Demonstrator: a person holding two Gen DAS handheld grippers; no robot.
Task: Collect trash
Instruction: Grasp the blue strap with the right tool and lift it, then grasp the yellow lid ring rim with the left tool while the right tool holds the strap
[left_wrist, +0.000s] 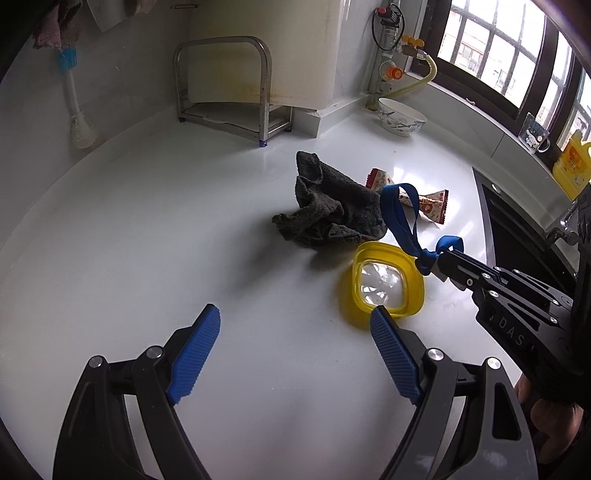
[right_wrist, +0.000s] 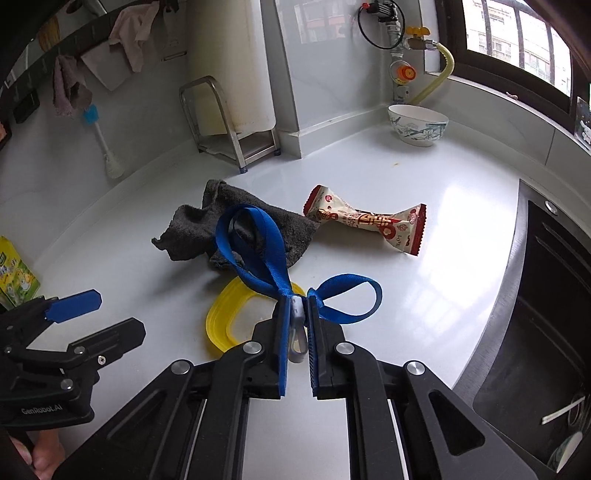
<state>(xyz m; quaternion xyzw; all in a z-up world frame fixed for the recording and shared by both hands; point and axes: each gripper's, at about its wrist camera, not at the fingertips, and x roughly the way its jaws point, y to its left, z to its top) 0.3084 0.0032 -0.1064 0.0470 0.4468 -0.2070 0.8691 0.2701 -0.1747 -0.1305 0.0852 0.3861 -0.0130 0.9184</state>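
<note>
My right gripper is shut on a blue ribbon strap with a small grey clip, held above the white counter; it also shows in the left wrist view. Below it lies a yellow lid. A dark grey rag lies crumpled beyond the lid. A red-and-cream snack wrapper lies right of the rag. My left gripper is open and empty, low over the counter left of the lid.
A patterned bowl stands at the back by the gas pipe. A metal rack stands at the back wall. A black sink is at the right. A yellow bottle and a green-yellow packet stand at the edges.
</note>
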